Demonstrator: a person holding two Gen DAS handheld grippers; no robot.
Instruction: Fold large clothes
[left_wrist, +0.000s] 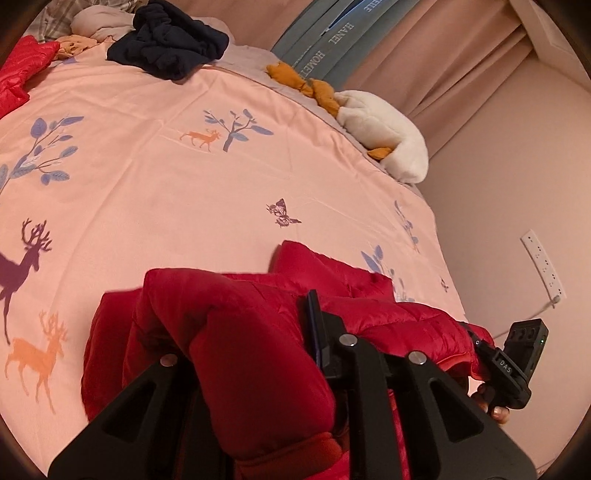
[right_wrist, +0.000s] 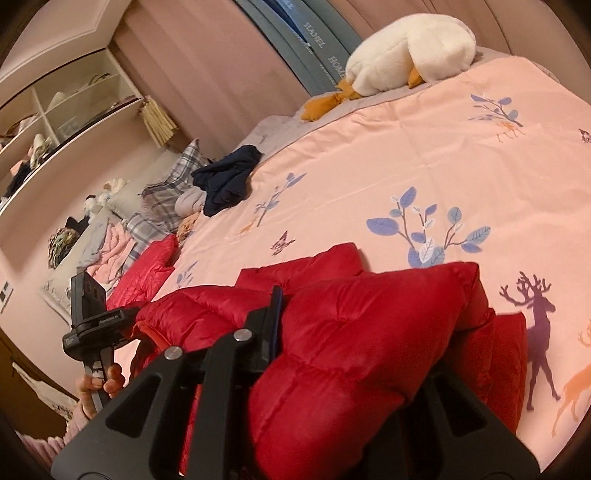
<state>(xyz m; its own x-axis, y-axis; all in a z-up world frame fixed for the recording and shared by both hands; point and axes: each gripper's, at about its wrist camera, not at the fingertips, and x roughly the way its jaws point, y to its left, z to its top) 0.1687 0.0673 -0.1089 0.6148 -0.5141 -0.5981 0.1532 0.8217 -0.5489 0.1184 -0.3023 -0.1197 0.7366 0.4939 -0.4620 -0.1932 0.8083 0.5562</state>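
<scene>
Holding one red puffer jacket (left_wrist: 236, 332) between them, both claws are clamped shut on its padded cloth. In the left wrist view the left gripper (left_wrist: 295, 332) has the quilted fabric bunched thickly over its fingers, one blue-edged finger (left_wrist: 314, 325) showing above the folds. In the right wrist view the right gripper (right_wrist: 291, 332) bites the same jacket, fabric heaped to the right of its visible finger (right_wrist: 275, 321).

Jacket position: draped at the near edge of the bed, over the pink bedspread (left_wrist: 166, 177) with its deer and leaf print. Its bulk hangs on the claws; a flap lies flat on the spread just beyond them.

Key relation: the jacket's long axis runs side to side between the two claws, roughly along the near bed edge. Each claw holds one end, so neither is nearer than the other. The right tool shows at the far right of the left view, the left tool at the far left of the right view.

Judgement: open spread lies ahead, away from the person, so the fold likely travels forward, both ends carried together to keep the edge straight.

Other clothes sit well apart: a dark navy heap (left_wrist: 170, 40) and a second red garment (left_wrist: 22, 74) at the far side, a white plush goose (right_wrist: 402, 48) by the wall.
</scene>
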